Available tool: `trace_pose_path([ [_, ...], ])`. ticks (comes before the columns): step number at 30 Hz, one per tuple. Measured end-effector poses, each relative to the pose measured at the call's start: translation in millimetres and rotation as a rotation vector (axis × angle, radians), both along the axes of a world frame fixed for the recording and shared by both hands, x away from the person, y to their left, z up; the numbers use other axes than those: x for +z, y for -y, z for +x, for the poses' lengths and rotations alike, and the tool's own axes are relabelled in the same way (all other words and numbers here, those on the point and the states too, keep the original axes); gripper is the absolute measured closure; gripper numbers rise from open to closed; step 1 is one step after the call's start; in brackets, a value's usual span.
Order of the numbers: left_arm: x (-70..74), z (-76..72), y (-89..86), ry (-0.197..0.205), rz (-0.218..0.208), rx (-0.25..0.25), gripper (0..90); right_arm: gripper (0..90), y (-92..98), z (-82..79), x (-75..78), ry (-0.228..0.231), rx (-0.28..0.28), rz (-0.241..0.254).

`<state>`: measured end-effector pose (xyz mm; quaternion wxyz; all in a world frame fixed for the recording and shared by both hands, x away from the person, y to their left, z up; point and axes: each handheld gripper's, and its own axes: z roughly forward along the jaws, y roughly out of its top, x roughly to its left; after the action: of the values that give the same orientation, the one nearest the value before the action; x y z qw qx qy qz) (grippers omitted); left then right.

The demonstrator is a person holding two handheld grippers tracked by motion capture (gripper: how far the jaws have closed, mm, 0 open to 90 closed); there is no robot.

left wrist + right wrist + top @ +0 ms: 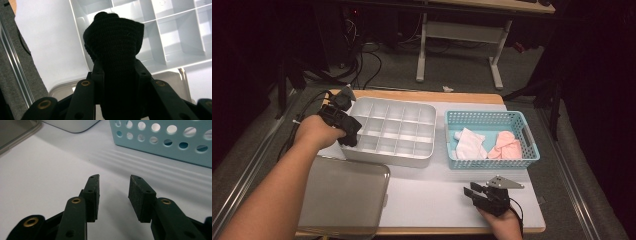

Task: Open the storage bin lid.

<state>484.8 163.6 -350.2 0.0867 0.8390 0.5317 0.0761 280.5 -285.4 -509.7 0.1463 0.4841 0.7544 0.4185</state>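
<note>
Your left claw [117, 67] clamps a black knitted fabric bundle, likely a rolled sock [115, 50], its two jaws pressing the dark cloth from both sides while the rounded top of the bundle stands clear above them. In the high view that left claw [346, 131] hangs at the near left corner of the white plastic divided organiser box [394, 131], with the sock poised over the box's left edge and its nearest compartments. Beside the box, towards you, the flat translucent grey plastic lid [344, 195] lies on the bench [437, 200], its corner also visible under the sock in the left gripper view.

Your right claw [113, 195] rests released, its jaws parted with nothing between them, low over the white bench top. In the high view it [474, 192] sits at the near right edge, just short of the light blue perforated plastic basket [492, 120]. Inside that basket lie a white folded cloth item [469, 145] and a pink folded cloth item [506, 146], side by side, the white one to the left.
</note>
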Motion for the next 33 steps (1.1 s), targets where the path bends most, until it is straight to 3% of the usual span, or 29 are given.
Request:
trace_pose_path([
  [6, -14.8, 9.8, -4.9, -0.020, 0.021, 0.014, 68.7, 60.7, -0.1, 0.2, -0.1, -0.001, 0.002, -0.001],
  [8, -19.5, 12.5, -8.1, -0.029, 0.017, 0.028, 68.8, 60.8, -0.4, 0.1, -0.1, -0.001, 0.002, -0.001],
  [10, -23.6, 14.7, -10.9, -0.052, -0.017, 0.038, 69.1, 60.8, -0.3, 0.0, -0.1, 0.001, 0.004, -0.002],
  [14, -29.0, 16.6, -5.7, -0.056, 0.007, 0.034, 69.3, 60.8, -0.6, -0.1, -0.1, -0.002, 0.003, -0.003],
  [23, -54.3, 25.3, 3.4, -0.120, 0.056, 0.057, 70.6, 60.8, -0.6, -0.2, -0.2, -0.001, 0.003, -0.003],
  [33, -69.1, 23.8, 1.5, -0.135, 0.052, 0.071, 71.1, 60.7, -1.1, -0.2, -0.2, -0.005, 0.003, -0.005],
])
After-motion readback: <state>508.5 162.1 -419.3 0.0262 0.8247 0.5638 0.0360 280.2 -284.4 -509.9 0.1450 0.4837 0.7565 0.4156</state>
